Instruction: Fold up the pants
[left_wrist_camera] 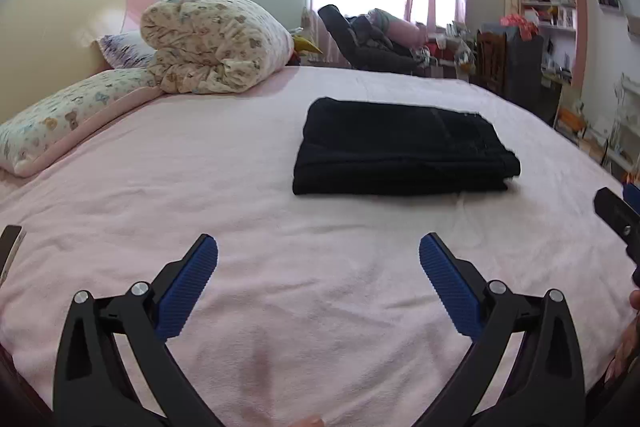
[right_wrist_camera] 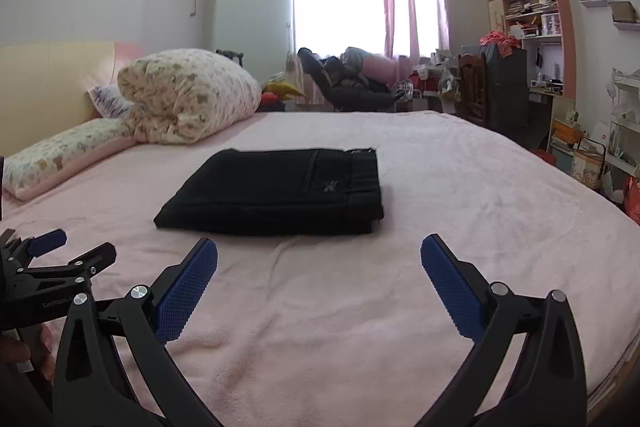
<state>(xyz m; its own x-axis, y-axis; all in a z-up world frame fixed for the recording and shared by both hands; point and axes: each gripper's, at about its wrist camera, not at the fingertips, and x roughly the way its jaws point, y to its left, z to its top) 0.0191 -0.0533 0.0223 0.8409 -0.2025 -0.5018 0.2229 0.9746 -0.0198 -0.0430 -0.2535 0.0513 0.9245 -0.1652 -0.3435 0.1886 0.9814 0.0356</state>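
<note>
The black pants lie folded into a flat rectangle on the pink bedspread, with nothing touching them. In the right wrist view the pants show a waistband and a small logo on top. My left gripper hovers over the bedspread well short of the pants, its blue pads wide apart and empty. My right gripper is likewise open and empty, nearer than the pants. The left gripper also shows at the left edge of the right wrist view, and part of the right gripper at the right edge of the left wrist view.
A rolled patterned duvet and pillows sit at the head of the bed on the left. Beyond the far side stand a dark chair piled with clothes, a desk and shelves. A hand holds the left gripper's handle.
</note>
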